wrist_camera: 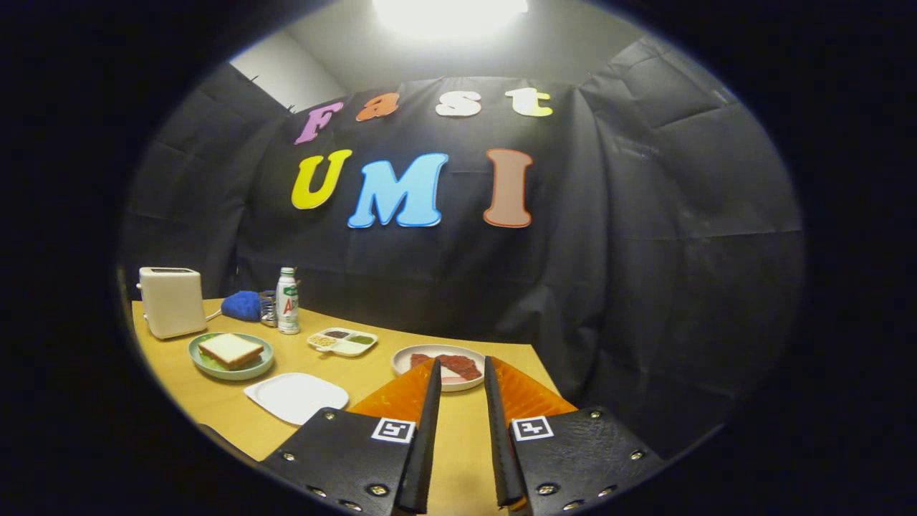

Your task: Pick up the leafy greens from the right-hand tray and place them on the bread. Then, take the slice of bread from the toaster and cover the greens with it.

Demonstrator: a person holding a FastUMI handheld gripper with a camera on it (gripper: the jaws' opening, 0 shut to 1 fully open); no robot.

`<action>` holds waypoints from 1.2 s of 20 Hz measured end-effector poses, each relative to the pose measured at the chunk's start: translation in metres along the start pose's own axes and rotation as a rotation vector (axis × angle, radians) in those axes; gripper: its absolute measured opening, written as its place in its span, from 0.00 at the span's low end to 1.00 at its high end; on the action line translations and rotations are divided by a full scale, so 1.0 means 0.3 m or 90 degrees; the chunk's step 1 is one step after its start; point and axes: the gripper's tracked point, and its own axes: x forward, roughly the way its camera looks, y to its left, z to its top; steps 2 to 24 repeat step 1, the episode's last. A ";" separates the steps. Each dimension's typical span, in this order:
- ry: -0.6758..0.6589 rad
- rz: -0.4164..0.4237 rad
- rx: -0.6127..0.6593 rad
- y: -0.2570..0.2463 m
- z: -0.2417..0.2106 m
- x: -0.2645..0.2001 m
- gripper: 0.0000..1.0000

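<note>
In the gripper view, the tool (461,365) is seen above the near part of the light wooden desk (372,373), with its two fingers (430,401) held apart by a narrow gap. Nothing is gripped between them; bare desk surface is seen through the gap.

Just beyond the fingertips, a round white plate (408,358) carrying reddish slices of meat (458,365) is located.

To the left of the fingers, a square white tray (296,396) is placed flat on the desk. Whether anything lies on it cannot be told, though its surface appears plain.

Further to the left, a round pale green plate (208,365) is set, on which a square slice of white bread (231,350) is stacked. A thin edge of leafy greens (208,360) is seen under the slice at its left side.

Behind that plate, a cream-coloured toaster (172,301) is positioned at the far left corner of the desk. Its top slot is visible, but its contents cannot be made out.

Between the toaster and the meat plate, towards the back of the desk, a small white divided dish (342,342) with several condiment compartments is placed. Behind it, a white bottle with a green label (287,301) stands upright, with a blue cloth-like object (241,305) beside it.
</note>
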 end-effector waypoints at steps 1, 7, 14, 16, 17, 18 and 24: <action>-0.005 -0.013 0.016 -0.104 -0.016 0.016 0.35; -0.005 -0.013 0.016 -0.104 -0.016 0.016 0.35; -0.005 -0.013 0.016 -0.104 -0.016 0.016 0.35; -0.005 -0.013 0.016 -0.104 -0.016 0.016 0.35; -0.005 -0.013 0.016 -0.104 -0.016 0.016 0.35; -0.005 -0.013 0.016 -0.104 -0.016 0.016 0.35; -0.005 -0.013 0.016 -0.104 -0.016 0.016 0.35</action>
